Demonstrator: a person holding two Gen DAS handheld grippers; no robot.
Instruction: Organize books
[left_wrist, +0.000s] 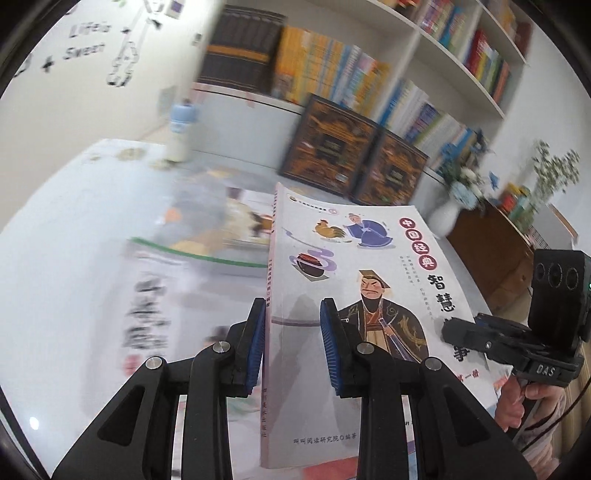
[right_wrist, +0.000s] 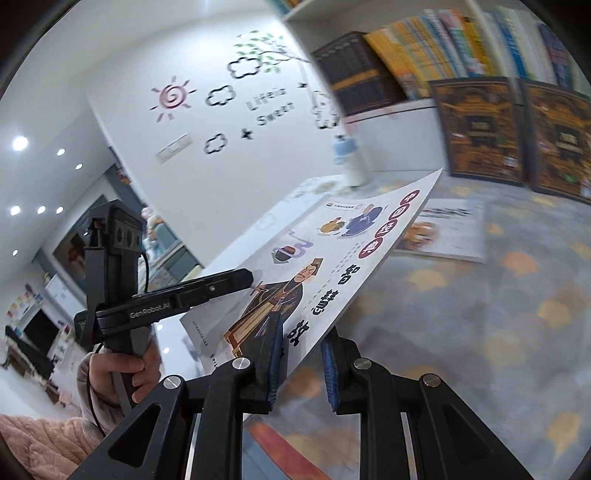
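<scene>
A thin white picture book (left_wrist: 351, 258) with cartoon figures on its cover hangs tilted above the table, held from both sides. My left gripper (left_wrist: 291, 306) is shut on its spine edge, blue pads (left_wrist: 255, 347) pressing either side. In the left wrist view my right gripper (left_wrist: 456, 328) clamps the book's opposite edge. From the right wrist the same book (right_wrist: 332, 251) slopes up to the right, and my right gripper (right_wrist: 304, 328) is shut on its lower edge. My left gripper (right_wrist: 243, 277) grips the far side, with a hand (right_wrist: 118, 369) on its handle.
More books (left_wrist: 155, 314) (right_wrist: 443, 229) lie flat on the patterned table (right_wrist: 480, 332) under the lifted one. Two dark ornate volumes (left_wrist: 332, 147) (right_wrist: 480, 129) lean against a white bookshelf (left_wrist: 424, 40) full of books. A blue-capped bottle (right_wrist: 351, 158) and a flower vase (left_wrist: 454, 199) stand behind.
</scene>
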